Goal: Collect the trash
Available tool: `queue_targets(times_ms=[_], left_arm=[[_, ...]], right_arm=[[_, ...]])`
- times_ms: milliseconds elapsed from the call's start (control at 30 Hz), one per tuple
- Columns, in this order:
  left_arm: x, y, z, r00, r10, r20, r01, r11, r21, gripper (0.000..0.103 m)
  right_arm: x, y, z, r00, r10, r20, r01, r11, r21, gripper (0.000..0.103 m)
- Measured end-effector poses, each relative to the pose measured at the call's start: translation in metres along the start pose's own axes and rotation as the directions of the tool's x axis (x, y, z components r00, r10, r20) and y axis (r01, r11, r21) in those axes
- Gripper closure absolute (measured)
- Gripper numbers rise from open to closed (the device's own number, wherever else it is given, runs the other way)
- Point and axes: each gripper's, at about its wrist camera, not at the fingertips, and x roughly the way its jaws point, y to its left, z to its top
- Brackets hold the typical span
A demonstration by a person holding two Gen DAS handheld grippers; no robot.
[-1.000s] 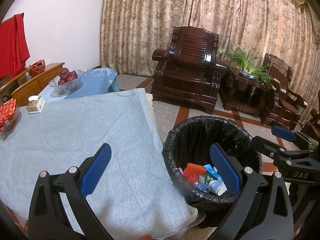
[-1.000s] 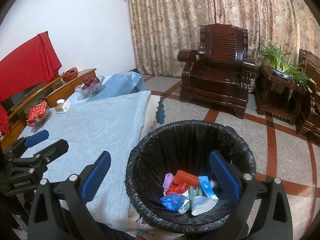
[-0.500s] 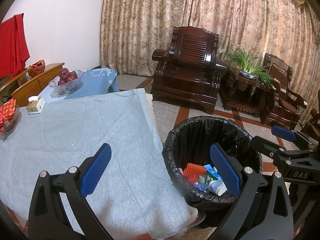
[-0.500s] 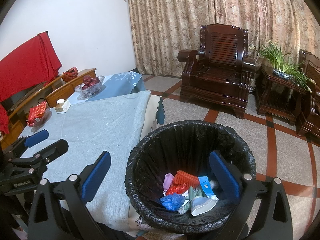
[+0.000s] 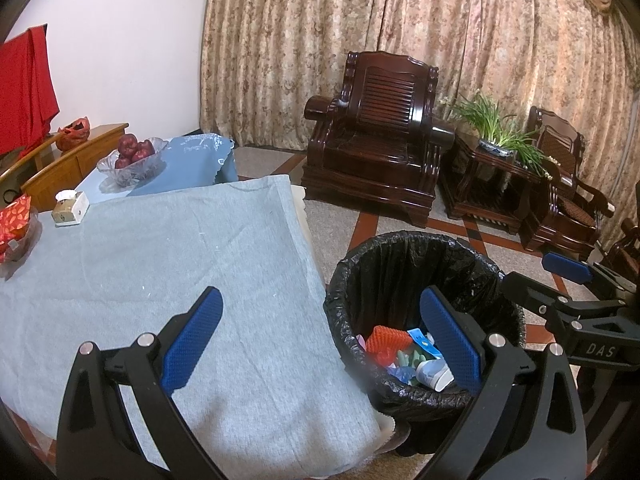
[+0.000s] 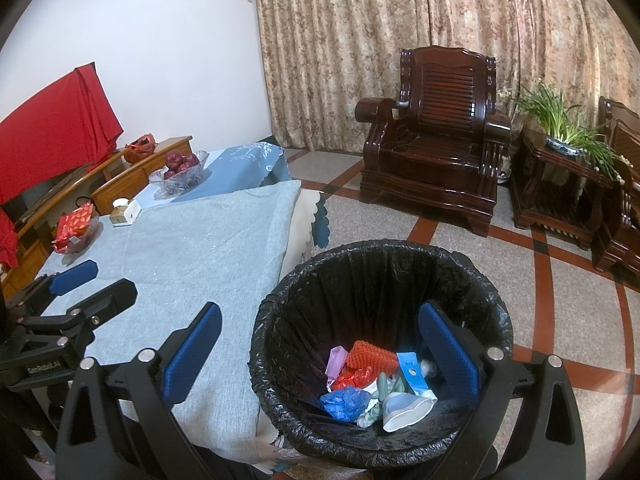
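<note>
Black liner wraps the trash bin [image 6: 380, 344], which sits beneath the right gripper [image 6: 320, 344], its jaws spread wide and holding nothing. Collected trash [image 6: 372, 384] (red mesh, blue wrappers, a pale cup) lies at the bin's bottom between those jaws. Over the grey-clothed tabletop [image 5: 140, 260] the left gripper [image 5: 320, 332] hangs, jaws equally wide and empty, the bin under its right jaw.
</note>
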Motion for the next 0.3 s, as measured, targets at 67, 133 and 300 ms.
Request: queue_targets(times_ms=[67, 133, 300], left_arm=[[-0.0007, 0.0001, -0.0001, 1.0, 0.0, -0.001, 0.0, 1.0, 0.0, 0.007], [-0.0005, 0.0002, -0.0003, 1.0, 0.001, -0.001, -0.001, 1.0, 0.001, 0.007], [-0.0012, 0.0013, -0.0003, 1.0, 0.002, -0.001, -0.002, 1.0, 0.0, 0.007]], right_arm=[[0.0001, -0.0007, 0.0002, 1.0, 0.0, 0.0, 0.0, 1.0, -0.001, 0.006], [0.0008, -0.0003, -0.0004, 1.0, -0.001, -0.001, 0.001, 1.0, -0.001, 0.006], [0.0016, 0.0006, -0.0017, 1.0, 0.0, -0.002, 0.0, 1.0, -0.001, 0.006]])
